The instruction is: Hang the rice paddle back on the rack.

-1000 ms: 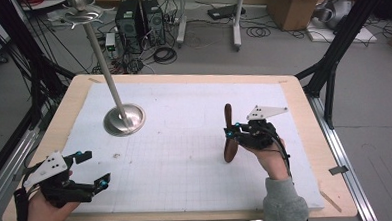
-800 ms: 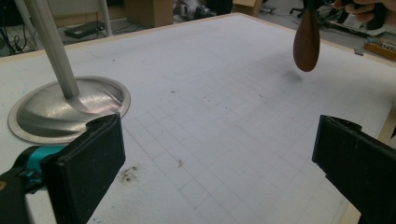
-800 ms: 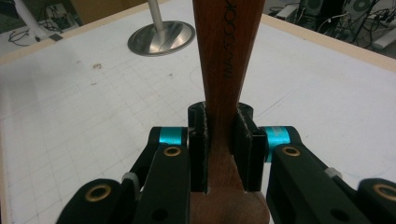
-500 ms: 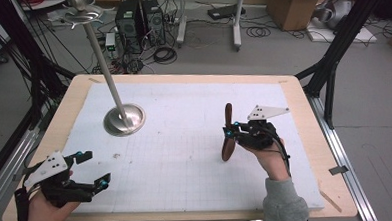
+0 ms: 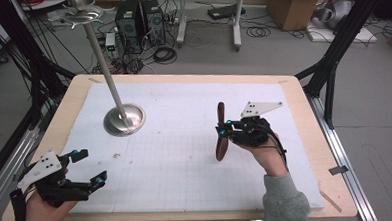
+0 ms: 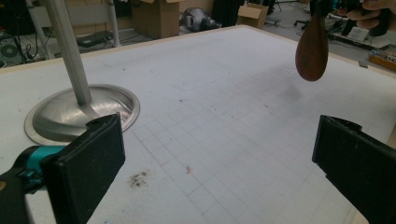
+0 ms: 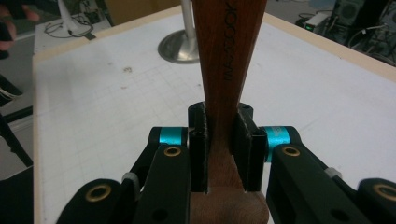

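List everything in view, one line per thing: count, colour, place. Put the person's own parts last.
wooden spoon: one, dark brown, clamped in the right gripper over the mat's right half, bowl end hanging down.
metal stand: one, silver, round base on the mat's far left, pole rising to a small dish.
mat: one, white with a faint grid, covering the table.
table: one, light wood rim.
computer towers: two, black, on the floor beyond the table.
cardboard boxes: brown, floor at far right.
left gripper: one, black, jaws open, near left corner.
right gripper: one, black, shut on the spoon.
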`<state>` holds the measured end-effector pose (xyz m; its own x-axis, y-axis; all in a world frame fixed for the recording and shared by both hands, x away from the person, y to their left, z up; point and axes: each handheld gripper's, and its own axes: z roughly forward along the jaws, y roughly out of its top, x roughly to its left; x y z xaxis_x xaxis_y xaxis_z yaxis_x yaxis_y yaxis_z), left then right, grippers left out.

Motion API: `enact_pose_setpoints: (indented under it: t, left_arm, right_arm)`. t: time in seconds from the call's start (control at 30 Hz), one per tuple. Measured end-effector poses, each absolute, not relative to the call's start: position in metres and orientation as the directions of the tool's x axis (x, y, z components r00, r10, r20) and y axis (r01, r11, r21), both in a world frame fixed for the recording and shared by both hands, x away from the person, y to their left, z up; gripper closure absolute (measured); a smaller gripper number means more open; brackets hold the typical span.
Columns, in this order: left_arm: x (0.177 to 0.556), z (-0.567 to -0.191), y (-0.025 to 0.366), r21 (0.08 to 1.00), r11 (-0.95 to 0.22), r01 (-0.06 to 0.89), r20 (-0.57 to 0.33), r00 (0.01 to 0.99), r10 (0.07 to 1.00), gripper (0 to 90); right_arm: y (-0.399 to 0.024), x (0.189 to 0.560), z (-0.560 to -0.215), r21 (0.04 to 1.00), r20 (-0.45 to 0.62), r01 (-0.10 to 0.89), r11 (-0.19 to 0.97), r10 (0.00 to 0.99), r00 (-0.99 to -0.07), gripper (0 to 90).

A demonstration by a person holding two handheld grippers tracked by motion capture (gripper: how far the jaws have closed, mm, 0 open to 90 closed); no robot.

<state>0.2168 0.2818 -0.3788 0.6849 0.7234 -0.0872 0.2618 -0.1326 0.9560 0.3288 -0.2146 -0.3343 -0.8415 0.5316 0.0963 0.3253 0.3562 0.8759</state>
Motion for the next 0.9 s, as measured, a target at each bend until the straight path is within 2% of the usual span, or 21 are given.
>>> enact_pose_setpoints:
  t: [0.3, 0.53, 0.67, 0.9]
  left_arm:
    - [0.212, -0.378, 0.286, 0.954, -0.134, 0.270, -0.090, 0.680, 0.727, 2.9]
    - [0.209, -0.379, 0.288, 0.954, -0.122, 0.275, -0.104, 0.683, 0.723, 2.9]
    - [0.208, -0.379, 0.285, 0.954, -0.128, 0.270, -0.099, 0.688, 0.719, 2.9]
    - [0.205, -0.381, 0.285, 0.951, -0.136, 0.277, -0.097, 0.686, 0.721, 2.9]
  right_arm:
    - [-0.200, 0.335, -0.326, 0.864, 0.083, 0.317, 0.392, 0.508, -0.857, 77.2]
    - [-0.186, 0.345, -0.312, 0.885, 0.085, 0.295, 0.360, 0.497, -0.863, 77.2]
    - [-0.175, 0.351, -0.303, 0.900, 0.128, 0.296, 0.321, 0.456, -0.881, 77.2]
    - [-0.159, 0.361, -0.293, 0.898, 0.097, 0.282, 0.337, 0.474, -0.875, 77.2]
